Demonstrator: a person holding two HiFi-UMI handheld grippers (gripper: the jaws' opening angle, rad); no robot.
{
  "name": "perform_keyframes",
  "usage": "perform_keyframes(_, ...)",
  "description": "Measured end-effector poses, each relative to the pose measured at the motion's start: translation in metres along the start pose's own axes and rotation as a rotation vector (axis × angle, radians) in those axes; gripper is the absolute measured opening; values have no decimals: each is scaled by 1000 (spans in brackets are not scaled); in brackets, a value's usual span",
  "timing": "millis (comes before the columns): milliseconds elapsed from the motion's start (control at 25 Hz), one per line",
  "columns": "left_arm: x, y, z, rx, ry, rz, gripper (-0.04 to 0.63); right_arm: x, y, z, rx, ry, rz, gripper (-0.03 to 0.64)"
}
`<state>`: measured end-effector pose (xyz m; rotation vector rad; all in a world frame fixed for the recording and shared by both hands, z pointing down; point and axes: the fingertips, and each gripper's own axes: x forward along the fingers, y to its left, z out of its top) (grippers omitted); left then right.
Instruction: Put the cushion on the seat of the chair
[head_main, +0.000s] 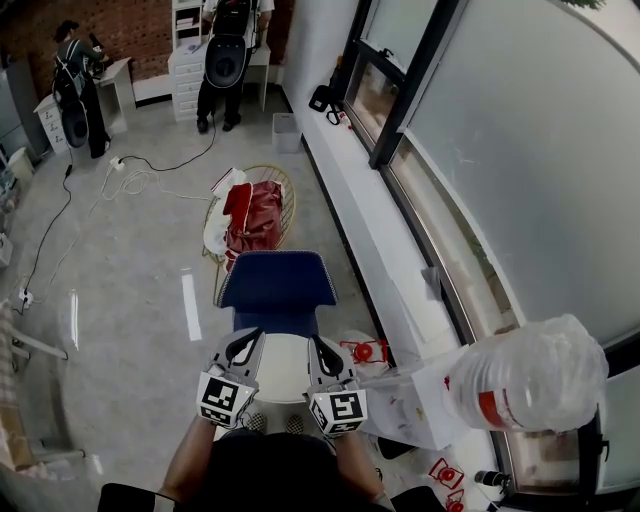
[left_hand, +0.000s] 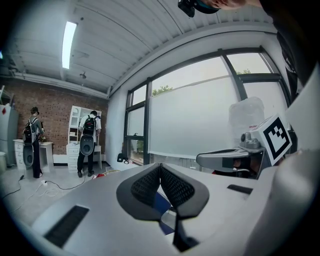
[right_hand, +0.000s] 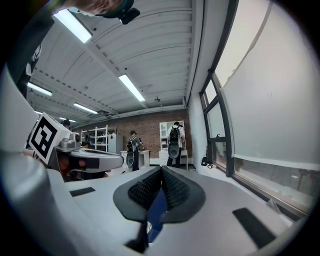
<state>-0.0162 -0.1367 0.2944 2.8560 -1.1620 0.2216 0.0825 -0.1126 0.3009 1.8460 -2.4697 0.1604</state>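
White padding sits nearest me: a rounded cushion (head_main: 283, 368) lying flat between my two claws, on what I take to be the seat of the blue chair (head_main: 278, 280). The left claw (left_hand: 160, 172) is pinched fully together with nothing in it, only a sliver of blue and pale surface showing past its tips. The right claw (right_hand: 161, 175) is the same, closed tip to tip and empty. Both flank the cushion closely, and I can't tell whether they brush its edges.

My worry is the way out. If a claw catches the cushion's side as I pull back, it could drag the cushion toward the front edge and tip it onto the floor.

Beyond the chair stands a wire basket (head_main: 284, 186) holding a red bundle (head_main: 258, 215). Two people (head_main: 228, 50) work at the far brick wall.
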Motion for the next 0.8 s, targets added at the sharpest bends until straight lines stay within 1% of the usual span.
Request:
perform_keyframes(600, 3, -15, -2, 6, 10, -25, 20, -9, -6, -3, 14, 4, -11, 29)
perform_keyframes(800, 1, -17, -4, 7, 10, -23, 20, -13, -6, -3, 14, 5, -12, 29)
